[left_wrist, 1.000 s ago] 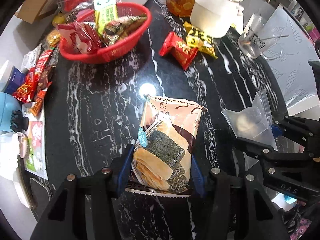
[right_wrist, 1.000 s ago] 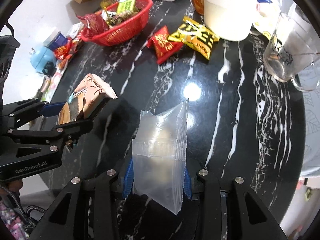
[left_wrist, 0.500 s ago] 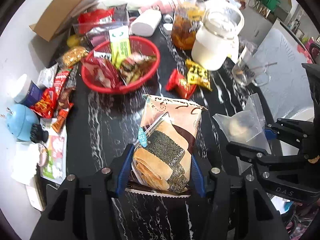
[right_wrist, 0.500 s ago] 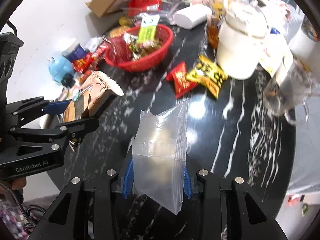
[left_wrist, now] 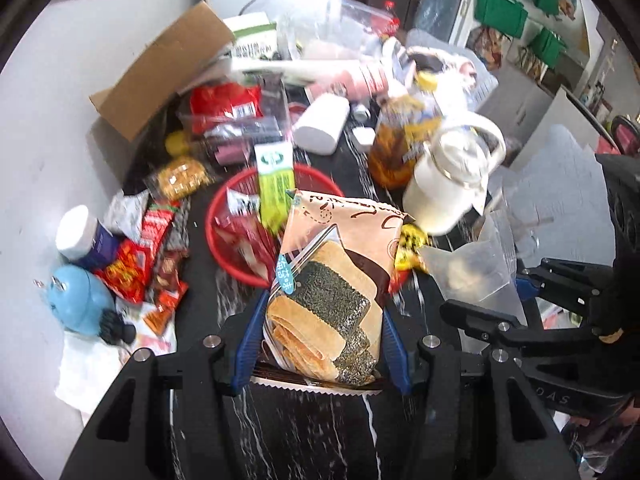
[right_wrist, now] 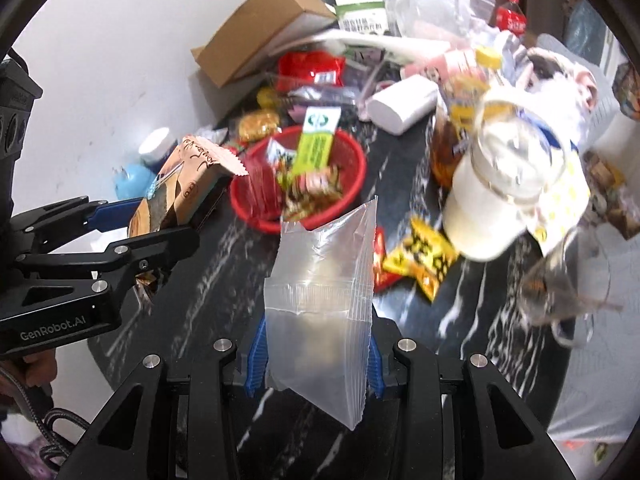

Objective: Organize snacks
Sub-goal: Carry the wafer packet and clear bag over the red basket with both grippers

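My left gripper [left_wrist: 320, 340] is shut on a tan seaweed-cracker packet [left_wrist: 332, 280] and holds it up above the black marble table [left_wrist: 304, 432]. It also shows in the right wrist view [right_wrist: 180, 196] at the left. My right gripper [right_wrist: 314, 352] is shut on a clear zip bag [right_wrist: 320, 296], also lifted; that bag shows in the left wrist view [left_wrist: 476, 272] at the right. A red basket [right_wrist: 344, 200] holding several snack packets sits ahead of both, with a green packet [right_wrist: 316, 144] standing in it.
A red packet [right_wrist: 378, 268] and a yellow packet [right_wrist: 424, 260] lie right of the basket. A white jar [right_wrist: 500, 200], an amber jar [left_wrist: 396, 152], a glass cup [right_wrist: 560, 292], a cardboard box [right_wrist: 256, 28] and loose snacks [left_wrist: 140, 256] crowd the table's back and left.
Both grippers have risen and tilted up with their loads, so the basket and the back clutter now sit lower and nearer the centre of both views.
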`<state>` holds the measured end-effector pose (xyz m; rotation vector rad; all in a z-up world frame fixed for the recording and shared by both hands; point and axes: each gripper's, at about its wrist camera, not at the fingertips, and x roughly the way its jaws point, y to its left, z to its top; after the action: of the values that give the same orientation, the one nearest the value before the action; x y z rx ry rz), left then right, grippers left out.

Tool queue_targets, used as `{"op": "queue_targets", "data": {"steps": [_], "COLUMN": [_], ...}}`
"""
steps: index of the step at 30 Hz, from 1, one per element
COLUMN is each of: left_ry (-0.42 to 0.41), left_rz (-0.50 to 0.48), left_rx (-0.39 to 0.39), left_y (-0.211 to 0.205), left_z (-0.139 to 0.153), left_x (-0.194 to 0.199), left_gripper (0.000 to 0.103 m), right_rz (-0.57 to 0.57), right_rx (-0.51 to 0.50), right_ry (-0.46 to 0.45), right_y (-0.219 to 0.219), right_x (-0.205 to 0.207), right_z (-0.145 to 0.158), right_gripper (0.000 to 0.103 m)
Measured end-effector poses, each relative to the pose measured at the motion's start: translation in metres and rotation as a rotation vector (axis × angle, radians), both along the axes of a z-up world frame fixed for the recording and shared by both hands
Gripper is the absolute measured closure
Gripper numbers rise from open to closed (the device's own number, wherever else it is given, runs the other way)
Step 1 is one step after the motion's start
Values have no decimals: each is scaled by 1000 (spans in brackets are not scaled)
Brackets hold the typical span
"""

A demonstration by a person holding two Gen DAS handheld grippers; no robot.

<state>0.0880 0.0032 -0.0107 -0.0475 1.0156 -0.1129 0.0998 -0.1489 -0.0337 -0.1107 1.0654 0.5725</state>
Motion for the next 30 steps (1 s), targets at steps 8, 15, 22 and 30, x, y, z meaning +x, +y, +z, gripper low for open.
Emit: {"op": "queue_targets", "data": {"steps": [8, 15, 22, 30], "left_ry": [-52, -76, -74, -39], "left_rz": [47, 87, 118, 139], "left_rx": [-14, -18, -20, -21], "left_y": [17, 33, 50, 61], "left_z": [18, 22, 14, -11], "left_x": [33, 61, 89, 115], "left_gripper": [51, 51, 51, 51], "right_rz": [22, 37, 45, 41], "right_rx": [19, 23, 21, 18], "right_ry": [-46, -65, -61, -36], "right_y": [14, 32, 49, 59], "right_x": [36, 69, 101, 128], "right_z": [21, 26, 21, 3], "right_gripper": [64, 64, 64, 64]}}
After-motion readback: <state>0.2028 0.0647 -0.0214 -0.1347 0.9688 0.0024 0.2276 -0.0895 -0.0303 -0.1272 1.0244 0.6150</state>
